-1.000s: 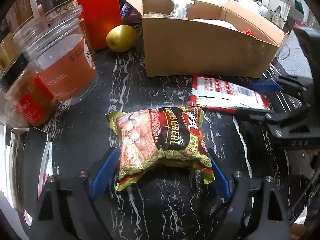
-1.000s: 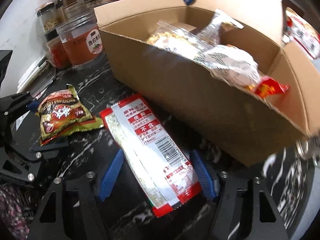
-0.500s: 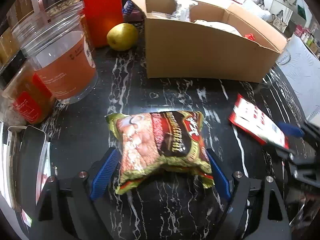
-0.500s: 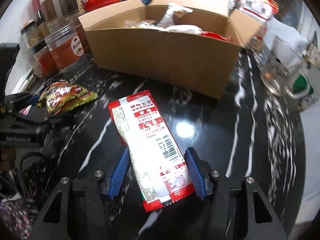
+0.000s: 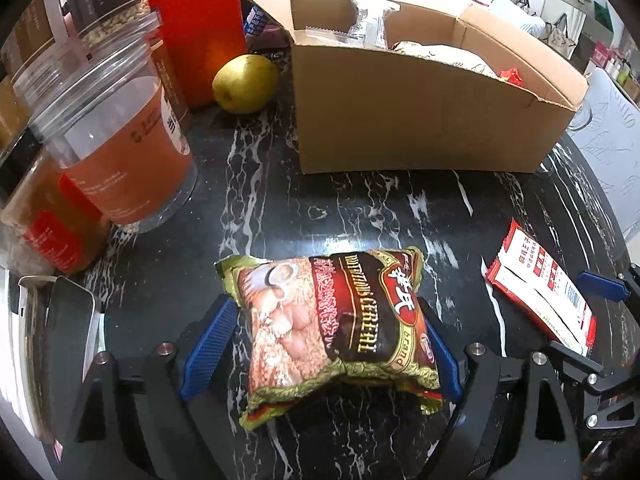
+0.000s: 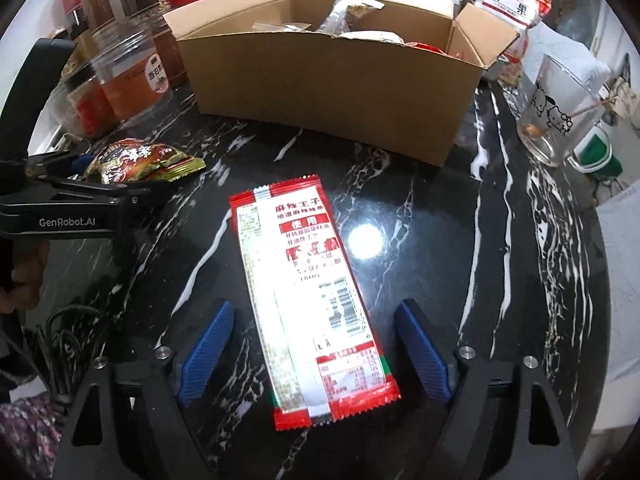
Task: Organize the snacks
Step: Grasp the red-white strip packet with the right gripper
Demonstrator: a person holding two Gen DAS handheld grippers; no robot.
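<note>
A green and brown cereal packet [image 5: 336, 328] lies on the black marble table between the blue pads of my left gripper [image 5: 320, 344]; the jaws stand wide and the right pad touches its edge. It also shows in the right wrist view [image 6: 136, 160]. A flat red and white snack packet [image 6: 308, 300] lies on the table between the spread pads of my right gripper [image 6: 312, 348], apart from both. That packet shows at the right in the left wrist view [image 5: 540, 296]. An open cardboard box [image 5: 420, 120] holding several snacks stands behind [image 6: 328, 80].
Clear jars with orange contents [image 5: 116, 148], a red canister [image 5: 196, 28] and a yellow-green fruit [image 5: 245, 83] stand at the left. A phone [image 5: 52, 344] lies near the left edge. A glass mug [image 6: 560, 104] stands at the right, beside the box.
My right gripper pulled the red and white packet back from the box, laid it flat and opened wider. My left gripper stays around the cereal packet, which has shifted slightly.
</note>
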